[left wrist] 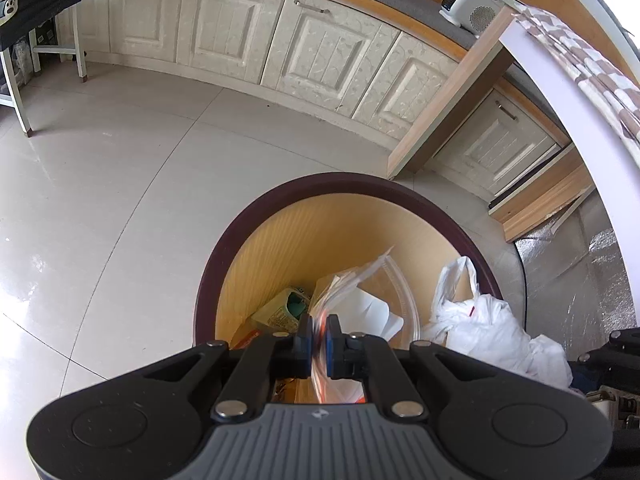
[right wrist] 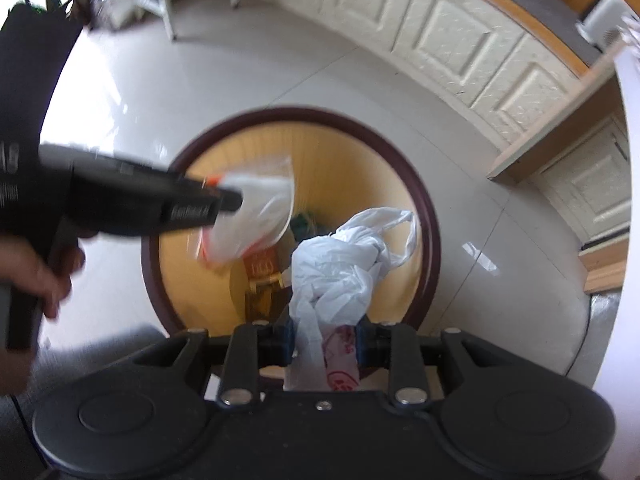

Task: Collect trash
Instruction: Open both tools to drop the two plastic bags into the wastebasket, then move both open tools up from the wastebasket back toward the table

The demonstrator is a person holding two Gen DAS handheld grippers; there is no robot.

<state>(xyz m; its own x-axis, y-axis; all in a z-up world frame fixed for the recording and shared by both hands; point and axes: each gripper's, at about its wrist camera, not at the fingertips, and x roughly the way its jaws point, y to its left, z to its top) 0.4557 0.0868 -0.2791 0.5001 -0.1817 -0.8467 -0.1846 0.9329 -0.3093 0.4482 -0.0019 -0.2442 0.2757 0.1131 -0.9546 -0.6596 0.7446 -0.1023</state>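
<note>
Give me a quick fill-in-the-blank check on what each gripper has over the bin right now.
1. The left gripper is shut on a clear ____ packet.
2. The right gripper is shut on a crumpled ____ plastic bag.
3. Both items hang over the round bin, whose rim is dark ____.

Missing words: plastic; white; brown

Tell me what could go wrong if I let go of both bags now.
The white plastic bag in the right gripper hangs near the bin rim; its handle loop could snag there or spill outside. The clear bag in the left gripper is thin and may cling to the pads.
</note>
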